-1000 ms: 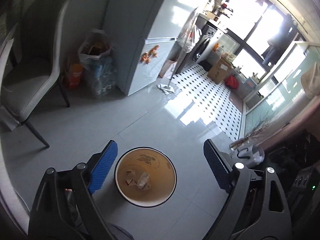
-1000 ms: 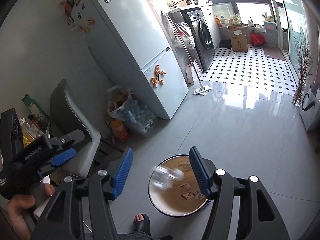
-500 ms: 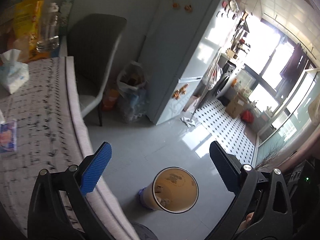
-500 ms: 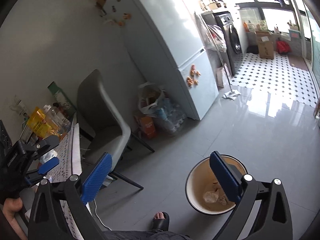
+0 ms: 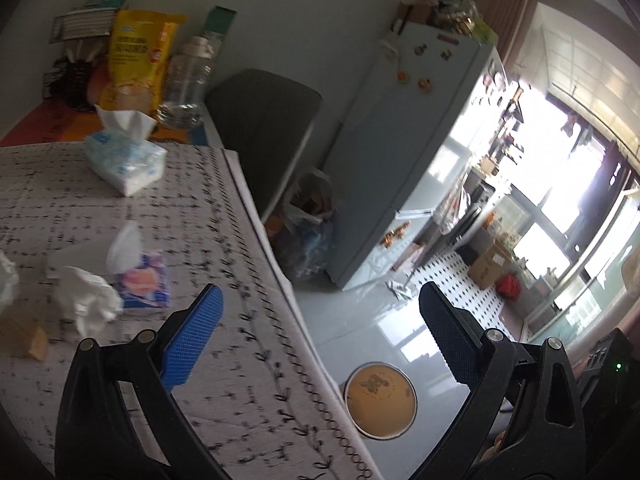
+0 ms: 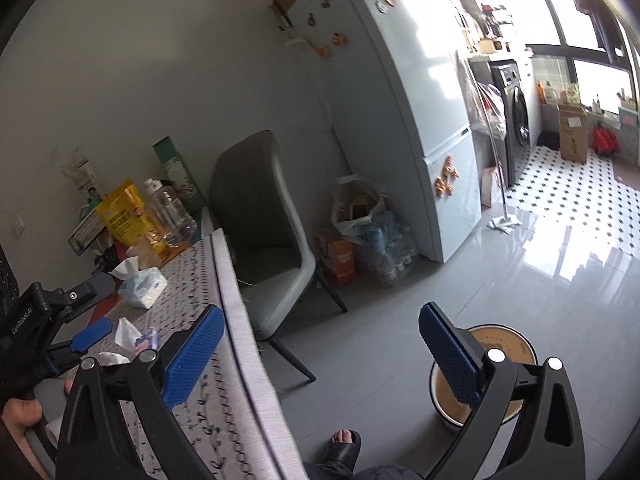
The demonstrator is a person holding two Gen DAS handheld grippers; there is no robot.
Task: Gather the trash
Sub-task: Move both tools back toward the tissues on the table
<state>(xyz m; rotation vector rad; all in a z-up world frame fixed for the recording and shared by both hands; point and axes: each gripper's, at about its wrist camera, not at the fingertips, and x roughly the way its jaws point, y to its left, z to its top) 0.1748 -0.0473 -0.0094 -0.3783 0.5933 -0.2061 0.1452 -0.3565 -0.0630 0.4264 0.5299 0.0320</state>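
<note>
Both grippers hang over the edge of a dining table [image 5: 224, 240] covered in a grey patterned cloth, each with its blue-padded jaws spread wide and nothing between them. The left gripper [image 5: 320, 344] points across the table corner toward the floor, while the right gripper [image 6: 320, 354] straddles the table edge, one finger over the cloth and the other over the floor. The trash lies on the cloth to the left: a crumpled white tissue [image 5: 90, 300] touches a small purple-and-orange packet [image 5: 144, 280], with a clear plastic cup [image 5: 124, 246] tipped on its side just behind them, and a tan wooden block [image 5: 28, 340] near the edge of the left view. A soft pack of tissues [image 5: 126, 160] sits farther back on the table, in front of a yellow snack bag [image 5: 136, 64] and a clear bottle [image 5: 186, 80]. On the grey tiled floor beside the table stands a round white-rimmed bin [image 5: 380, 398] with a brown inside, partly hidden behind the right gripper's finger in the right view. A grey chair [image 6: 268, 232] stands at the table's end, a pale fridge [image 6: 404, 112] beyond it. A person's hand [image 6: 18, 416] grasps the left gripper's handle, and a sandalled foot [image 6: 342, 442] rests on the floor below.
</note>
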